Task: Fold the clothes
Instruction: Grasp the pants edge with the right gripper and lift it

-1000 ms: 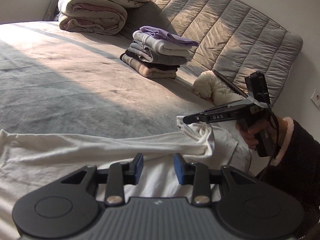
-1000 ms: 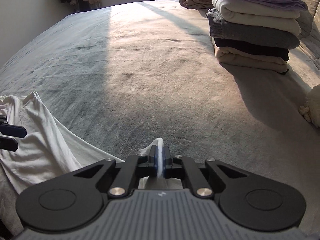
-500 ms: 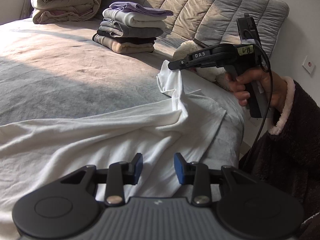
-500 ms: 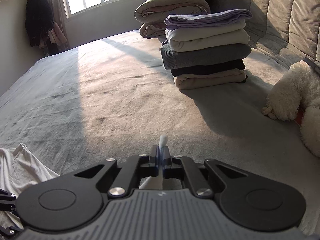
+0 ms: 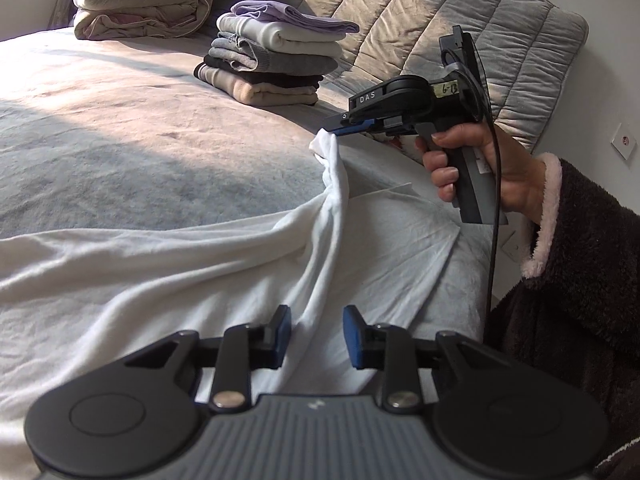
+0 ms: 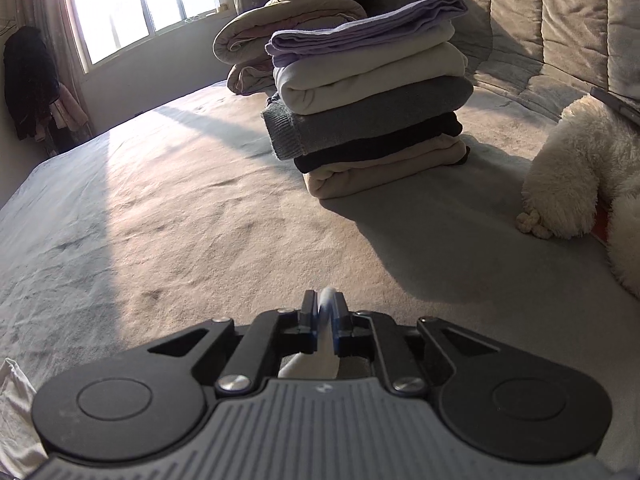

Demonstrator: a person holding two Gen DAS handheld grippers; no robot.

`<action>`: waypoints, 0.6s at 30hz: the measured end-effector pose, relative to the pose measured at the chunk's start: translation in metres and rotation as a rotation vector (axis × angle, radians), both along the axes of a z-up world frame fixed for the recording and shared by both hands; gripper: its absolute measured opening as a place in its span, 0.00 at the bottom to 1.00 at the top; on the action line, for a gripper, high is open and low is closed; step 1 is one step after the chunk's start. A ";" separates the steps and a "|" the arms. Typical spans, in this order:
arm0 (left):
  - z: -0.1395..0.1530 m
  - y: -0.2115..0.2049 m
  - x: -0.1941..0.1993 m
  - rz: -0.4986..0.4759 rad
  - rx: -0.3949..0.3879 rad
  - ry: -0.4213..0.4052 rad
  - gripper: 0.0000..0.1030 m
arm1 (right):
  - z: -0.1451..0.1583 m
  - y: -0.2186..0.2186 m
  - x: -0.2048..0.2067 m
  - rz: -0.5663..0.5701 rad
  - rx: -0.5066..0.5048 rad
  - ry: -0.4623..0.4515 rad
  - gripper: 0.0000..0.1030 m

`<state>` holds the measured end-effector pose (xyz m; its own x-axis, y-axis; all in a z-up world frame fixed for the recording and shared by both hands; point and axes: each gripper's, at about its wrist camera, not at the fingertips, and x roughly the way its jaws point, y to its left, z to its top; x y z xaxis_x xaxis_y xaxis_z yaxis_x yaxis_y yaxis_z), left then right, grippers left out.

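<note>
A white garment (image 5: 160, 272) lies spread across the near part of the grey bed (image 5: 120, 132). One corner of it is lifted off the bed, pinched in my right gripper (image 5: 334, 131), which a hand (image 5: 472, 160) holds at the right. In the right wrist view the cloth (image 6: 316, 364) fills the narrow gap of my right gripper (image 6: 325, 312), whose jaws are opening. My left gripper (image 5: 316, 334) hovers low over the garment. Its jaws are closing, and a raised ridge of the cloth runs between its pads without being pressed.
A stack of folded clothes (image 5: 276, 60) stands mid-bed near the quilted headboard (image 5: 460, 20). A rolled quilt (image 5: 140, 4) lies behind it. A white plush toy (image 6: 572, 184) rests at the right. A dark fleece sleeve (image 5: 580, 280) is at the right edge.
The right gripper has lifted the garment's corner higher and rolled, pulling up a ridge of cloth. The left gripper has shifted so that ridge lies between its pads, which stand slightly closer.
</note>
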<state>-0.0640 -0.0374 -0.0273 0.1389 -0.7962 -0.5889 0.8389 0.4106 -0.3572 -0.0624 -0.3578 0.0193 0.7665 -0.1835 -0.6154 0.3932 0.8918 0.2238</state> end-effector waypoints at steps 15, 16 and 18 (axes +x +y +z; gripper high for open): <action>0.009 -0.012 -0.005 -0.048 -0.049 0.000 0.26 | -0.021 -0.039 -0.013 -0.083 0.491 0.005 0.28; 0.008 -0.013 -0.006 -0.050 -0.042 0.000 0.26 | -0.023 -0.039 -0.011 -0.084 0.506 0.007 0.28; 0.006 -0.015 -0.006 -0.053 -0.029 0.000 0.26 | -0.026 -0.037 -0.008 -0.081 0.532 0.016 0.27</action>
